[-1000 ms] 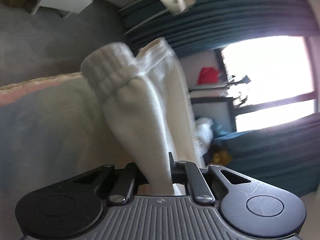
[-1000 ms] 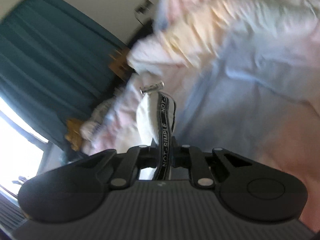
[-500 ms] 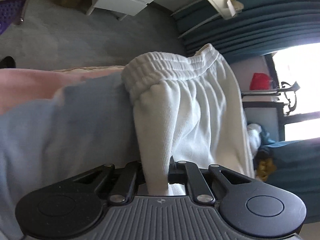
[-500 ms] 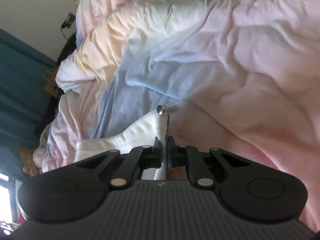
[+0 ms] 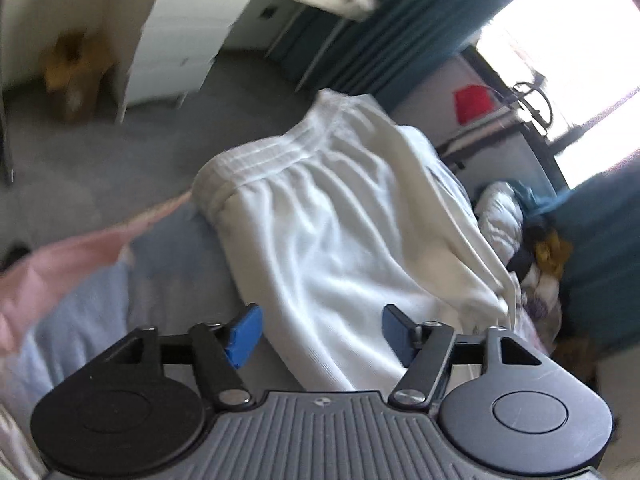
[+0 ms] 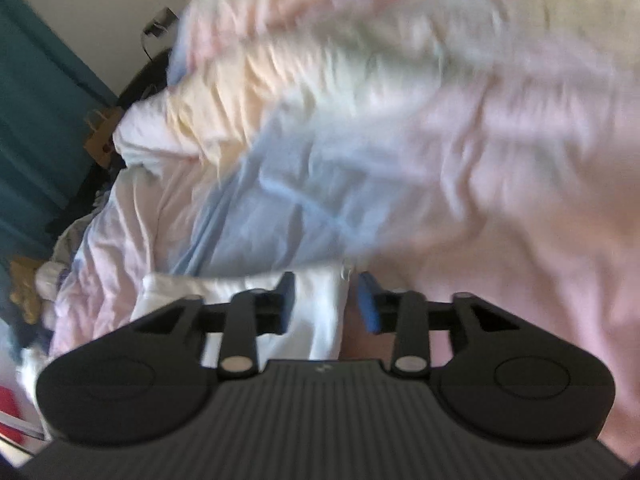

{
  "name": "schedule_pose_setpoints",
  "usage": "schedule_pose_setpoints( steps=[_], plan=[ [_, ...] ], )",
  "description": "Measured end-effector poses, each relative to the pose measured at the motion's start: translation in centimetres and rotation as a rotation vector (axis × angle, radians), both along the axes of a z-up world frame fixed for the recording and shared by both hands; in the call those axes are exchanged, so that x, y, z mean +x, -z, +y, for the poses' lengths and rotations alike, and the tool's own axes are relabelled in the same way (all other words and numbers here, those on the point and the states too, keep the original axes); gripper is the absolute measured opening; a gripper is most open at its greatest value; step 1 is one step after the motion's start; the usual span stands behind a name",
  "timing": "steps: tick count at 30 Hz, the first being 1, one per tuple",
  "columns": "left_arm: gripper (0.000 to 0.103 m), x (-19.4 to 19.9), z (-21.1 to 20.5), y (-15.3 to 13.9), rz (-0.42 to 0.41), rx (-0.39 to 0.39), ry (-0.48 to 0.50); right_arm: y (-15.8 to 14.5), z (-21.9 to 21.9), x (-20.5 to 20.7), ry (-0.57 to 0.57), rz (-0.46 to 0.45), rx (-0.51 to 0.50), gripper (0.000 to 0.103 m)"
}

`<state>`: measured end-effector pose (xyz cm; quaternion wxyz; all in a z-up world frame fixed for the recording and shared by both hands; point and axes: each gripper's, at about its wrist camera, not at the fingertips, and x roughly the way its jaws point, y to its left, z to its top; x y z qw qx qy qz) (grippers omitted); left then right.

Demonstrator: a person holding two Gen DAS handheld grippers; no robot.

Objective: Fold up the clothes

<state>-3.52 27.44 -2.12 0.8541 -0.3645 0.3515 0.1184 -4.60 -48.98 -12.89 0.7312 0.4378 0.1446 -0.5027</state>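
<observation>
White ribbed-waistband cotton trousers [image 5: 332,240] lying on pastel bed quilt [image 6: 460,168], between spread left tool [image 5: 320,334] and spread right tool [image 6: 326,300], pinching nothing.

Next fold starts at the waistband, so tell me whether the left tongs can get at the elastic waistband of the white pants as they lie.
Probably yes. The left tongs are open over the white pants, and the elastic waistband lies uncovered straight ahead on the bedding.
</observation>
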Motion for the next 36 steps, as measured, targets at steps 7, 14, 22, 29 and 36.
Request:
schedule_pose_setpoints(
  steps=[7, 14, 22, 29, 36],
  plan=[
    [0.082, 2.0, -7.2, -2.8, -0.075, 0.212, 0.161, -5.2, 4.8, 0.6, -0.266, -0.070, -0.313, 0.061],
    [0.082, 5.6, -15.9, -3.0, -0.149, 0.399, 0.352, -6.4, 10.7, 3.7, -0.668, -0.127, -0.416, 0.061],
    [0.082, 9.5, -23.7, -2.2, -0.193, 0.490, 0.495, -7.3, 17.2, 6.9, -1.060, -0.200, -0.490, 0.060],
    [0.083, 11.8, -26.3, 0.8, -0.216, 0.516, 0.561, -5.8, 20.5, 9.2, -1.175, -0.226, -0.451, 0.060],
    [0.084, 13.3, -26.6, 2.3, -0.258, 0.573, 0.607, -4.2, 20.3, 16.5, -1.270, -0.268, -0.200, 0.060]
  ],
)
